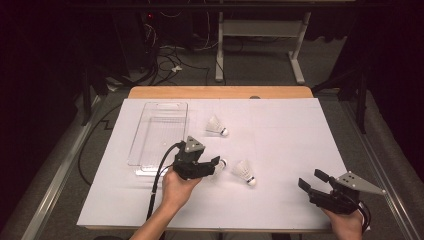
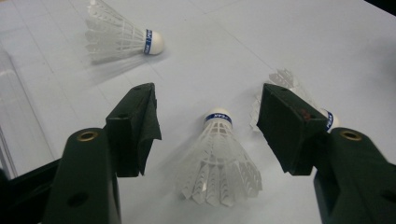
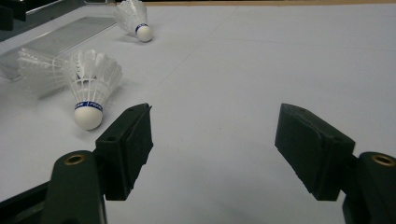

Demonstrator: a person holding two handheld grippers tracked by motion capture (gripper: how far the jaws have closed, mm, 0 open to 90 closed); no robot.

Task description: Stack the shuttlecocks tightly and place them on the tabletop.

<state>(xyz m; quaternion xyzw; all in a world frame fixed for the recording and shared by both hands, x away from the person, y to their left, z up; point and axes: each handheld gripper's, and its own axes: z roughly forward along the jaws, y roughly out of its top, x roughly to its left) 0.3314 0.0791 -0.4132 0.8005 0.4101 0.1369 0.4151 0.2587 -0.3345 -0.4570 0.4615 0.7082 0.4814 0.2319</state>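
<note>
Three white feather shuttlecocks lie on the white table cover. The middle shuttlecock [image 1: 221, 163] [image 2: 217, 158] lies on its side between the jaws of my open left gripper [image 1: 216, 167] [image 2: 208, 100], cork pointing away, untouched by either jaw. A second shuttlecock [image 1: 245, 172] [image 2: 287, 81] [image 3: 91, 84] lies just to its right, partly behind the left gripper's right jaw. The third shuttlecock [image 1: 216, 126] [image 2: 121, 39] [image 3: 133, 18] lies farther back. My right gripper [image 1: 312, 179] [image 3: 215, 116] stands open over bare table near the front right, with nothing between its jaws.
A clear plastic tray [image 1: 159, 131] [image 3: 70, 37] lies left of the shuttlecocks, long side running away from me. The white cover [image 1: 280, 135] spans the wooden table. Beyond the far edge are table legs and loose cables on the floor.
</note>
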